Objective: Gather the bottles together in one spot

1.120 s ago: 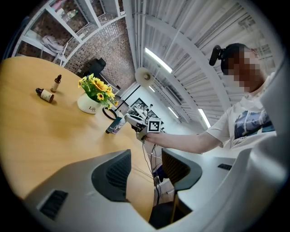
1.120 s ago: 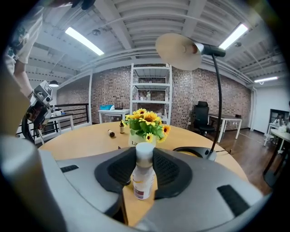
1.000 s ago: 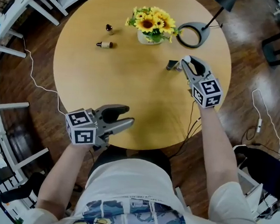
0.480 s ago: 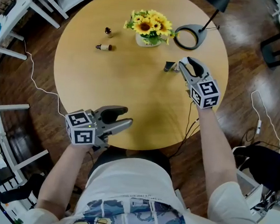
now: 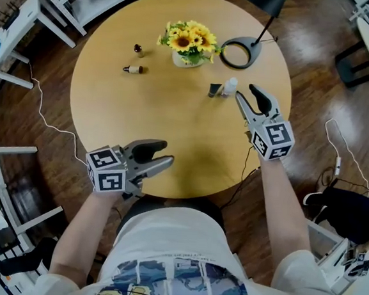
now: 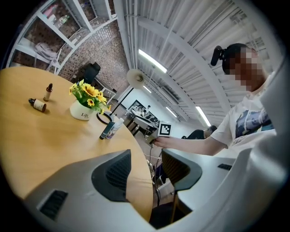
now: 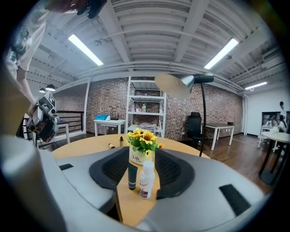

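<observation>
White bottle [image 5: 229,86] and dark tube [image 5: 214,90] stand side by side on the wooden table [image 5: 173,130], just past the tips of the right gripper [image 5: 245,92], whose empty jaws have just been opening, two small brown bottles [image 5: 133,69] well apart across the table.

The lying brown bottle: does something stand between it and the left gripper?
Nothing visible does. Only bare table lies between the left gripper and the lying brown bottle. The flower pot stands off to one side, not on that line.
</observation>
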Action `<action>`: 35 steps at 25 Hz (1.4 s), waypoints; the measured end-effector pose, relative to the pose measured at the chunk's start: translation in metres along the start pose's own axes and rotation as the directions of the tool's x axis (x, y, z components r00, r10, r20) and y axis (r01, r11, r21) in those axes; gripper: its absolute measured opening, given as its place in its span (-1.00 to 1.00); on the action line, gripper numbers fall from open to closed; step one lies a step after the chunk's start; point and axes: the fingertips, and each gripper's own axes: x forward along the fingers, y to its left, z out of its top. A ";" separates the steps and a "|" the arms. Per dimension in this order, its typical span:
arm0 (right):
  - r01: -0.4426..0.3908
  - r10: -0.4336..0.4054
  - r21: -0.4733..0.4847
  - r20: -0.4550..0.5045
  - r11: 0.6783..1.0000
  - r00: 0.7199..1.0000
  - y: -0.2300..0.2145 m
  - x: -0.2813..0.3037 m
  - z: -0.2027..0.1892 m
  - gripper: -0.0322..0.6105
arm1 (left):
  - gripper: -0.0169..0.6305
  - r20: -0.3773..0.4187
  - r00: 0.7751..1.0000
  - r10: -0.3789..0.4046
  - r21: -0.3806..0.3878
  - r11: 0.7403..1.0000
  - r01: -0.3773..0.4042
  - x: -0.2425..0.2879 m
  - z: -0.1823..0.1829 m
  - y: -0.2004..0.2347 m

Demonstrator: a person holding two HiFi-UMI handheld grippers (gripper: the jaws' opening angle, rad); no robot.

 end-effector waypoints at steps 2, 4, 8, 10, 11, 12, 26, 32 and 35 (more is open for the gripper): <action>0.005 -0.006 0.005 0.020 1.000 1.000 0.011 -0.021 0.014 -0.27 | -0.36 0.010 1.000 0.020 0.034 0.999 -0.021 -0.003 0.004 -0.006; -0.004 0.003 0.019 0.038 1.000 0.999 0.027 -0.043 0.025 -0.25 | -0.36 0.024 0.999 0.049 0.070 0.996 -0.051 -0.009 0.007 -0.011; -0.058 0.052 0.091 0.073 0.994 0.996 0.072 -0.092 0.047 -0.22 | -0.36 0.061 0.992 0.115 0.130 0.984 -0.122 -0.025 0.011 -0.027; -0.093 0.082 0.135 0.085 0.986 0.993 0.099 -0.121 0.060 -0.22 | -0.36 0.079 0.986 0.145 0.152 0.976 -0.156 -0.035 0.013 -0.040; -0.109 0.097 0.149 0.085 0.983 0.992 0.112 -0.136 0.066 -0.22 | -0.36 0.087 0.984 0.158 0.161 0.972 -0.171 -0.040 0.013 -0.048; -0.124 0.112 0.153 0.082 0.980 0.990 0.124 -0.151 0.070 -0.21 | -0.36 0.096 0.981 0.170 0.168 0.968 -0.184 -0.046 0.012 -0.056; -0.183 0.173 0.185 0.066 0.966 0.983 0.211 -0.228 0.094 -0.20 | -0.27 0.128 0.918 0.376 0.145 0.908 -0.392 -0.107 0.004 -0.107; -0.198 0.187 0.168 0.081 0.966 0.979 0.219 -0.221 0.102 -0.20 | -0.25 0.165 0.904 0.394 0.160 0.894 -0.419 -0.114 0.012 -0.103; -0.205 0.193 0.154 0.086 0.967 0.977 0.220 -0.217 0.106 -0.20 | -0.15 0.178 0.910 0.374 0.143 0.905 -0.400 -0.115 0.017 -0.101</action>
